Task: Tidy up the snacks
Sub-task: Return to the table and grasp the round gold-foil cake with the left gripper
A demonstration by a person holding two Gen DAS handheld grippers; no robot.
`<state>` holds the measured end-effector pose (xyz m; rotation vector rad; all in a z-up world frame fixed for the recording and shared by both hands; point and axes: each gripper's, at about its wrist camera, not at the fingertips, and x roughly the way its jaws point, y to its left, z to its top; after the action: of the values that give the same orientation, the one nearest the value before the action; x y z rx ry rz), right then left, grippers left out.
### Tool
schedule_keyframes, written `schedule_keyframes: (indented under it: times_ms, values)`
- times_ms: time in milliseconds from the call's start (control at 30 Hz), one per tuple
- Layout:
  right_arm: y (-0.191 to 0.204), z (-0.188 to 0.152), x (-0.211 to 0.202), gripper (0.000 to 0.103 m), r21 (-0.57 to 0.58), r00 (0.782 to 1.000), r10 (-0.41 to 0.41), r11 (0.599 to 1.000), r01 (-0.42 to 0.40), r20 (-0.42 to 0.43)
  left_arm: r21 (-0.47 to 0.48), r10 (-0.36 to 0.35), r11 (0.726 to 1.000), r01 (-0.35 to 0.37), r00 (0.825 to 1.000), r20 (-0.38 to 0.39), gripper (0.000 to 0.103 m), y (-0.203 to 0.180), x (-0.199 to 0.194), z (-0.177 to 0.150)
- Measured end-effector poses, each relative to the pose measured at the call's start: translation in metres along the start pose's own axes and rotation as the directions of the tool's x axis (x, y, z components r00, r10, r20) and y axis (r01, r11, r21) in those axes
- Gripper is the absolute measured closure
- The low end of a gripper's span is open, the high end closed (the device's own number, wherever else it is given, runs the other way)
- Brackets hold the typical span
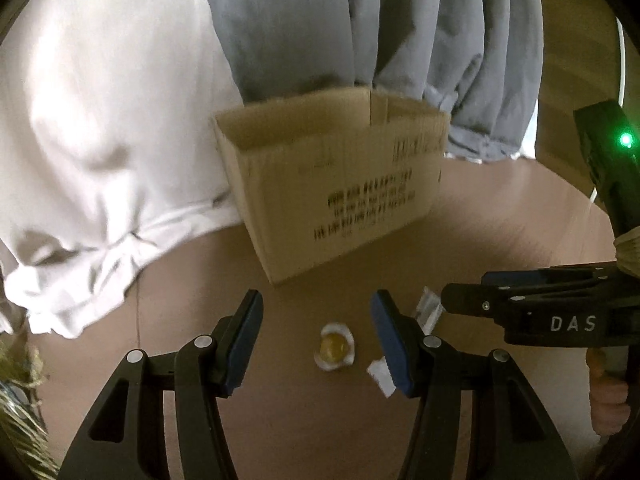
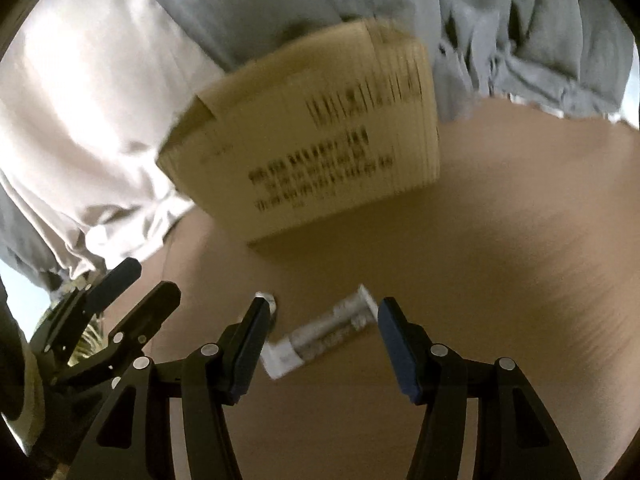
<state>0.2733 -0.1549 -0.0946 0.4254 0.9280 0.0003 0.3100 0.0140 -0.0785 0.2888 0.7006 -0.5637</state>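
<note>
Left wrist view looks down past the left tongs [image 1: 316, 332], whose blue pads stand apart with nothing between them; below the gap, on the brown tabletop [image 1: 500, 220], lies a small round snack [image 1: 335, 347], a yellow sweet in a clear white-edged wrapper. Just right of it a scrap of white wrapper [image 1: 380, 374] shows beside the right-hand pad, partly hidden by it. Behind both stands an open cardboard box [image 1: 332, 176] with dark print on its side, near the snacks but apart from them, with pale and grey curtains [image 1: 360, 20] hanging behind it. From the right edge the right tongs [image 1: 446, 300] reach in, a person's hand [image 1: 608, 400] on the grip. Right wrist view shows the right tongs [image 2: 322, 332] also released, with a long silver-and-white snack packet [image 2: 320, 332] lying slantwise on the tabletop under the gap and touched by neither pad; the left tongs [image 2: 148, 284] appear at the lower left. Both pictures are blurred. Judged from this, the step in hand is the approach to a double pick-up, one snack for each hand, with nothing grasped. Next, each pair of tongs would need to sink until the pads straddle its snack, the right one turned across the packet's narrow width, then clench and carry it to the box. Both wrappers look thin and slippery, so a shallow pinch could slide off.
</note>
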Motion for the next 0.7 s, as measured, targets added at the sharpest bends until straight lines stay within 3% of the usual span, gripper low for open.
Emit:
schedule_keyframes:
  times_ms: [300,700]
  values:
    - [-0.002,-0.02,0.033,0.051,0.038,0.993,0.034,0.999,-0.03,-0.117,-0.008,-0.043,0.999,0.042,0.996,-0.081,0.053,0.002,0.036,-0.026]
    - [-0.012,-0.016,0.055,0.051,0.085,0.987,0.041,0.996,-0.029,-0.153,-0.062,-0.097,0.994,0.09,0.988,-0.122,0.059,0.006,0.065,-0.031]
